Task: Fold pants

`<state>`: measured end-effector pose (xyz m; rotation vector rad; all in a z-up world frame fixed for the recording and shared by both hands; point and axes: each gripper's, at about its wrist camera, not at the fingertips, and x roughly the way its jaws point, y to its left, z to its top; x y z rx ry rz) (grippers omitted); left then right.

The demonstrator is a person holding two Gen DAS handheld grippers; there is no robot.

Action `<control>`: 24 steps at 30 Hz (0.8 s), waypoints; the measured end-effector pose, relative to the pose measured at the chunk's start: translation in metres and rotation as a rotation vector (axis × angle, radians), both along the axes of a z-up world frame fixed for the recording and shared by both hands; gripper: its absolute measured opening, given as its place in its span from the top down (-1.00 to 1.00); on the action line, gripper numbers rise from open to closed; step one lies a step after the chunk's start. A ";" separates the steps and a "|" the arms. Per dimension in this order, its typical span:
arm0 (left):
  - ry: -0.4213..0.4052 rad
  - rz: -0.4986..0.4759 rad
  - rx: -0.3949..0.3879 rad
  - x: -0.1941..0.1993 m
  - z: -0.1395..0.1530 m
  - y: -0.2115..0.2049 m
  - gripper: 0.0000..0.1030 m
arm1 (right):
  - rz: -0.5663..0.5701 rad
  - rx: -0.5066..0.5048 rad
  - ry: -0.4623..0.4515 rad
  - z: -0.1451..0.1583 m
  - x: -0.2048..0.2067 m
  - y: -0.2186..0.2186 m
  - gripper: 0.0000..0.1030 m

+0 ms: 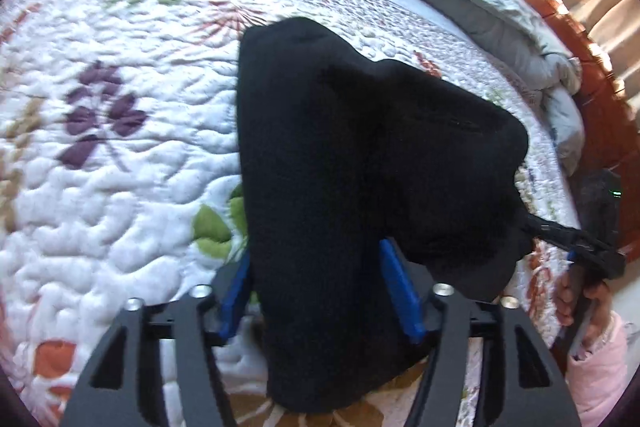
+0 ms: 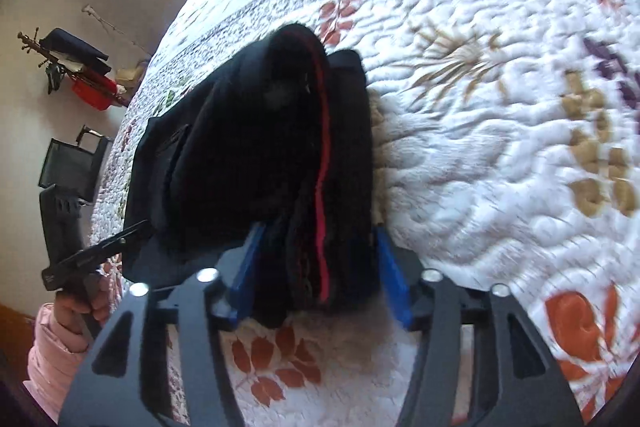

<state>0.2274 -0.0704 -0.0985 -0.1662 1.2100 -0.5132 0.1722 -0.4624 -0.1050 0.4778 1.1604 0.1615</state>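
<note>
Black pants [image 1: 352, 155] on floral quilted bed [image 1: 120, 187]

The black pants [image 1: 360, 163] fill the middle of the left wrist view and hide the quilt [image 1: 120, 147] beneath; their folds merge into one dark mass there. Between the jaws of the left gripper [image 1: 320, 291] the cloth covers the blue pads' inner faces. At 4 o'clock the right gripper [image 1: 576, 243] is cut by the rim, its jaws buried in cloth. In the right wrist view, the quilt's flowers at 3 o'clock smear, and the left gripper [image 2: 96, 251] at 8 o'clock shows partly.
</note>
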 end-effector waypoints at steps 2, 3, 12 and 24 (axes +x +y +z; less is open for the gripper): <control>-0.040 0.002 0.077 -0.013 0.008 0.002 -0.52 | -0.011 -0.100 -0.018 0.014 -0.014 0.003 -0.42; -0.056 0.008 0.111 -0.020 0.012 0.001 -0.61 | -0.011 -0.138 -0.022 0.021 -0.019 0.007 -0.47; -0.069 0.086 0.170 -0.078 0.026 0.001 -0.80 | 0.000 -0.270 -0.023 0.047 -0.060 0.048 -0.80; -0.078 0.077 0.120 -0.111 0.041 0.000 -0.80 | -0.016 -0.270 -0.019 0.055 -0.090 0.083 -0.81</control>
